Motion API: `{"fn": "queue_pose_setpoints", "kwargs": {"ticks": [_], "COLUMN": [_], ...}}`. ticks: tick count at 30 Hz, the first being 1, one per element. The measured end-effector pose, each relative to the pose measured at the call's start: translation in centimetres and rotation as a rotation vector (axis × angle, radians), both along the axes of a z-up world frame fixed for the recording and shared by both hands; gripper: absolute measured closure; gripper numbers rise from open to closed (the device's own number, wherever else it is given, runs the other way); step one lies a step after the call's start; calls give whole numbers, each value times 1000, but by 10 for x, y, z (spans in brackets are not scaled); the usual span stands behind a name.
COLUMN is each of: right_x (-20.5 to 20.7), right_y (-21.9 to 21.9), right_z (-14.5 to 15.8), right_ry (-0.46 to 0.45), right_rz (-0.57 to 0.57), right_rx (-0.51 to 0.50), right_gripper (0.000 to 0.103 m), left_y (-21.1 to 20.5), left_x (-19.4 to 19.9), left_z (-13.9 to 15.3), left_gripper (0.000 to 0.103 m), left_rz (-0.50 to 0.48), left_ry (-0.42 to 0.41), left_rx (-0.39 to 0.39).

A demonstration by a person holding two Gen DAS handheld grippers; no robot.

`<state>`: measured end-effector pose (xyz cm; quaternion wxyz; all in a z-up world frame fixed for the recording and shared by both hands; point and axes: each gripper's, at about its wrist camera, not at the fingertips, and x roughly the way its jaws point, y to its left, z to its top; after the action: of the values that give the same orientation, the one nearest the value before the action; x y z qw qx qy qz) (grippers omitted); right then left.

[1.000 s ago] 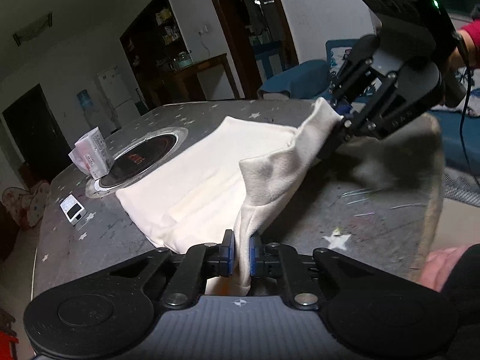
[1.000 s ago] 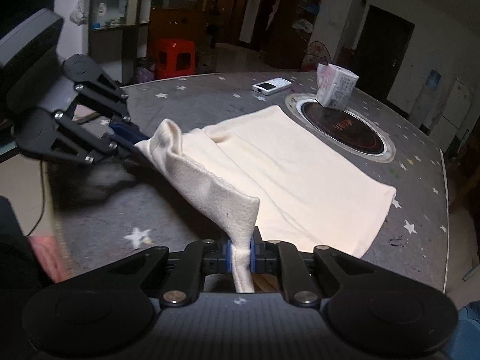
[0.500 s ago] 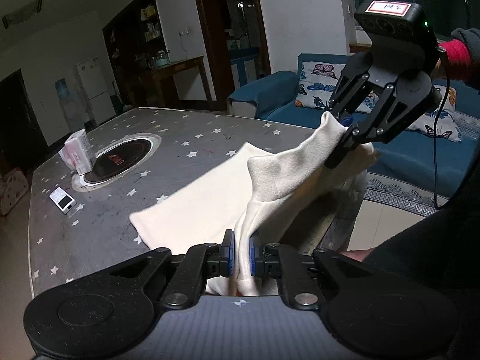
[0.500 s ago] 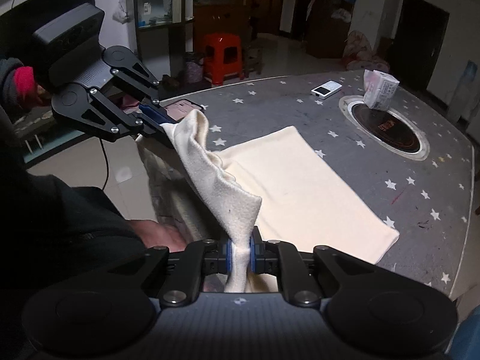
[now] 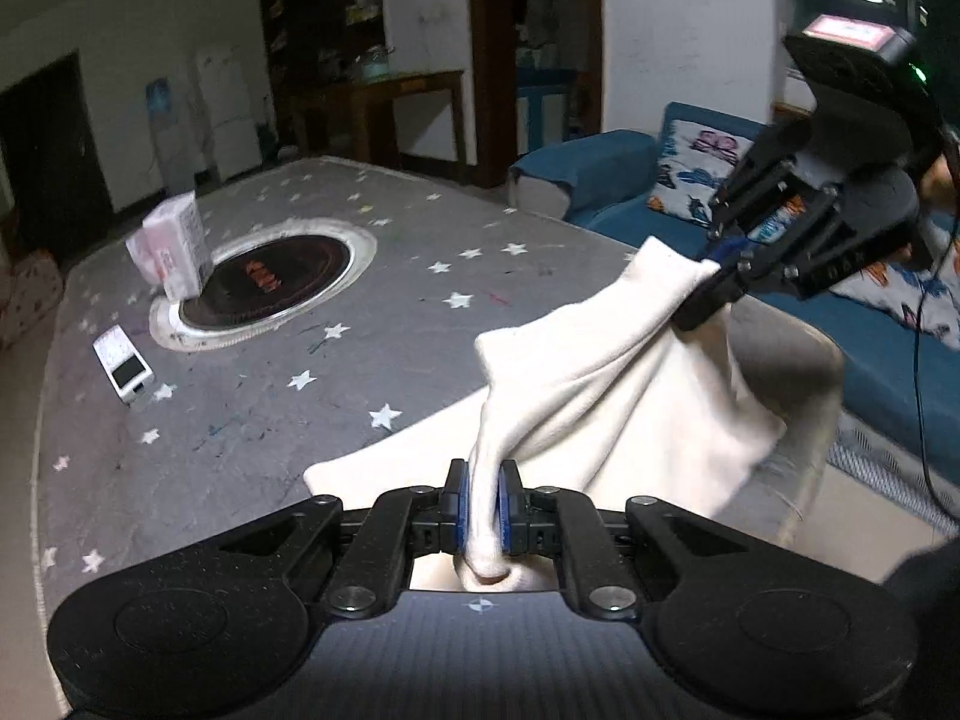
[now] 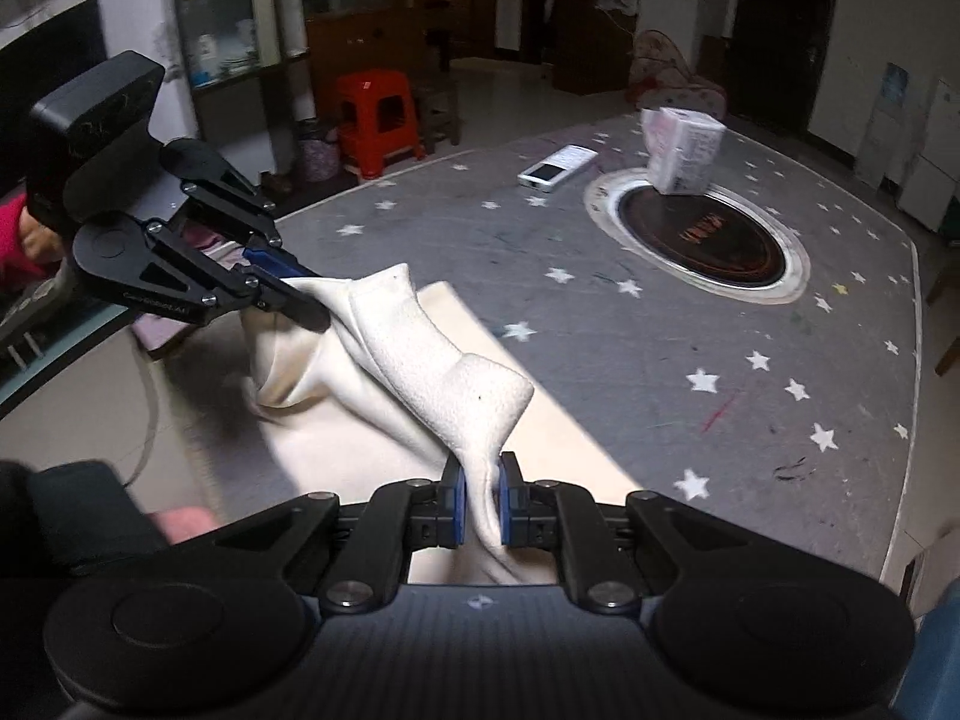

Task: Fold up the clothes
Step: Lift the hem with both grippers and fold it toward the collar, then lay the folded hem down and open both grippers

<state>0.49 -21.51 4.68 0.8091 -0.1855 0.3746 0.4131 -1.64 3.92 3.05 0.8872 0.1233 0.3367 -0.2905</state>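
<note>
A cream-white garment [image 5: 606,396] hangs lifted between both grippers above the near edge of the grey star-patterned table [image 5: 252,396]. My left gripper [image 5: 480,507] is shut on one corner of it. My right gripper [image 6: 480,507] is shut on another corner of the garment [image 6: 444,384]. In the left wrist view the right gripper [image 5: 714,276] pinches the cloth at the upper right. The left gripper [image 6: 294,294] shows at the left of the right wrist view, pinching the cloth. The garment's lower part sags over the table edge, and only a strip still lies on the table.
A round inset burner [image 5: 270,279] sits mid-table with a tissue pack [image 5: 171,246] on its rim and a small white device [image 5: 123,372] beside it. A blue sofa [image 5: 852,324] stands past the table edge. A red stool [image 6: 378,114] is on the floor.
Both grippers have risen and pulled back toward the near table edge, dragging the garment off most of the table. Both have stayed shut on the cloth.
</note>
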Motion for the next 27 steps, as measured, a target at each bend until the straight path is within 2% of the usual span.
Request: {"fn": "queue_pose_setpoints", "kwargs": {"ticks": [6,11,15,17,18,19,20,23,25,27], "right_x": [46,69,72,73,75,77,81,93,93,91], "right_y": [0,1,3,3,3,3,3,4,1,-3], "right_z": [-35,-62,-65,-57,-55,-56,-59,-79,-79,-71], "right_ry": [32,64,42,0,-24,-36,-34,-18,-16,-31], "right_rz": [-73,-115,-111,-128,-144,-161,-194,-278,-291,-296], "right_rx": [3,7,10,31,42,49,54,32,40,44], "right_gripper": [94,94,94,94,93,88,83,79,75,75], "left_y": [-8,-11,-19,-21,-20,-19,-17,-8,1,9], "left_x": [49,67,69,74,78,84,89,101,98,92], "left_z": [-25,-38,-28,-24,-25,-28,-32,-42,-40,-33], "left_gripper": [92,92,91,87,81,74,72,71,63,60], "left_rz": [97,139,135,163,190,225,256,342,377,409], "left_ry": [89,158,123,88,76,76,82,107,102,78], "left_rx": [-1,24,73,93,98,100,100,81,58,43]}}
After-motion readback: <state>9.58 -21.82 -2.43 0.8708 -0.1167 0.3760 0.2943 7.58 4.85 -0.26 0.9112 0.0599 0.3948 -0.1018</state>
